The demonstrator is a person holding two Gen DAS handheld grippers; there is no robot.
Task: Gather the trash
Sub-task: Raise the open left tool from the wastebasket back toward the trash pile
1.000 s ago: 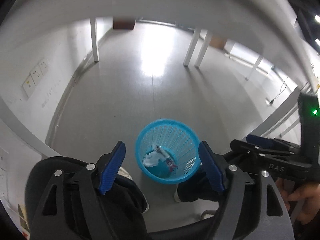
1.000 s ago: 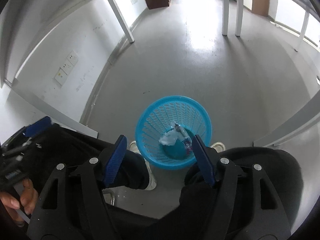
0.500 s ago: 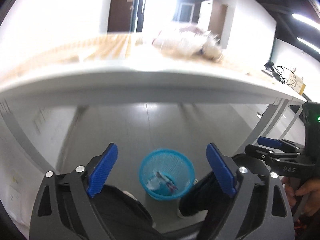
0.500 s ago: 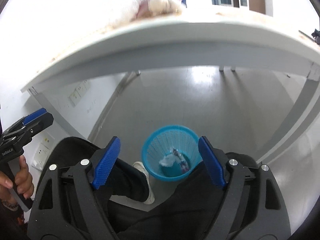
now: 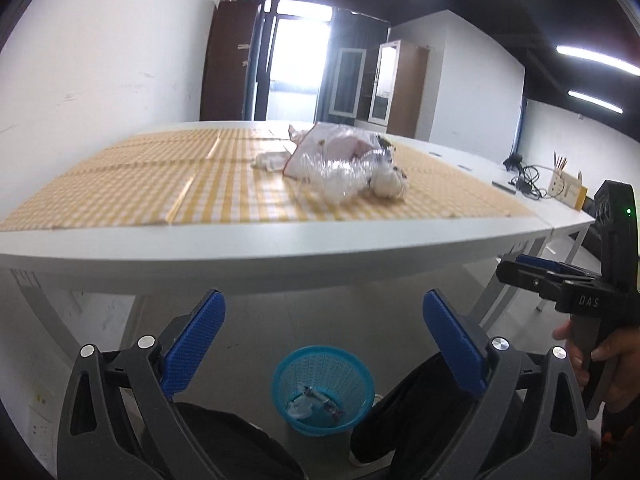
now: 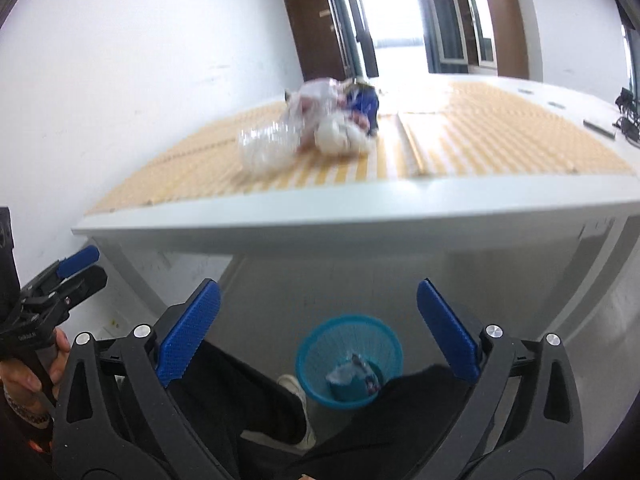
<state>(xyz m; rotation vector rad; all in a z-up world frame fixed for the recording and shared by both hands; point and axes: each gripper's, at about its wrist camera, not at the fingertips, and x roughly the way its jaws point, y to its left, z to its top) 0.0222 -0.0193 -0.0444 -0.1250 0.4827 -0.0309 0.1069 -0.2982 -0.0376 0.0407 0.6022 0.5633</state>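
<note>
Trash [image 5: 344, 168], a heap of clear crinkled plastic, white crumpled paper and a blue wrapper, lying on the yellow checked cloth [image 5: 160, 184] covering the white table [image 5: 280, 244], toward the far middle of it. More scraps sitting in the blue mesh basket [image 5: 323, 376] on the floor below the table edge, between the person's dark-trousered legs. Left gripper [image 5: 324, 340] hovering in front of the table edge, released, blue pads wide apart and grasping nothing. Right gripper [image 6: 318, 330] likewise spread and gripping nothing, pointing over the basket [image 6: 349, 360] toward the blurred heap [image 6: 320, 128]. Cables and a small box resting at the table's far right end.
</note>
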